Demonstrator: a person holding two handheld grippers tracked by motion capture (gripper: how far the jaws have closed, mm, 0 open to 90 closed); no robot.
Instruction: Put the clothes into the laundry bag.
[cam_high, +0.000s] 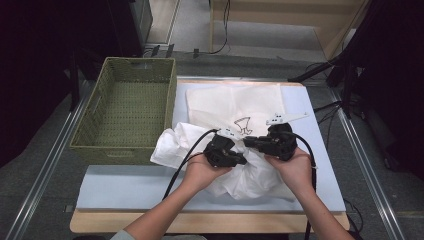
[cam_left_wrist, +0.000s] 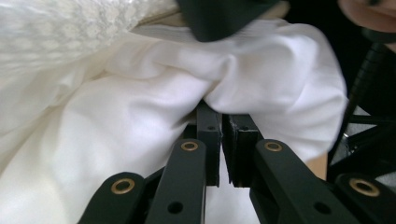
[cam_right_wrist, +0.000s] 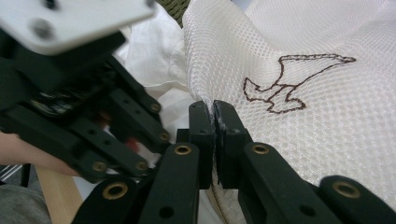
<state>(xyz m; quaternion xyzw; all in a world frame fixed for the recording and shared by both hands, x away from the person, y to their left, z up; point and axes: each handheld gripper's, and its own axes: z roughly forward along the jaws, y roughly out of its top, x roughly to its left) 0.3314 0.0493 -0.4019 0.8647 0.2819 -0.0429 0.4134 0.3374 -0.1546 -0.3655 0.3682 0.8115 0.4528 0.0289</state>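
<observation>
A crumpled white cloth (cam_high: 172, 147) lies on the mat, partly over a flat white mesh bag (cam_high: 225, 102) stitched with a dark outline figure (cam_high: 243, 125). My left gripper (cam_high: 243, 160) sits at the middle of the cloth. In the left gripper view its jaws (cam_left_wrist: 220, 109) stand almost together, pinching a bunched fold of the white cloth (cam_left_wrist: 140, 116). My right gripper (cam_high: 248, 142) faces it from the right. In the right gripper view it (cam_right_wrist: 214, 106) is shut on the edge of the mesh bag (cam_right_wrist: 303, 56), beside the outline figure (cam_right_wrist: 289, 84).
A green woven basket (cam_high: 112, 148) stands at the left of the table, touching the cloth. The pale mat (cam_high: 125, 185) covers a wooden tabletop (cam_high: 150, 222). Cables trail from both grippers toward the person. Dark stands and floor cables lie beyond the table on the right.
</observation>
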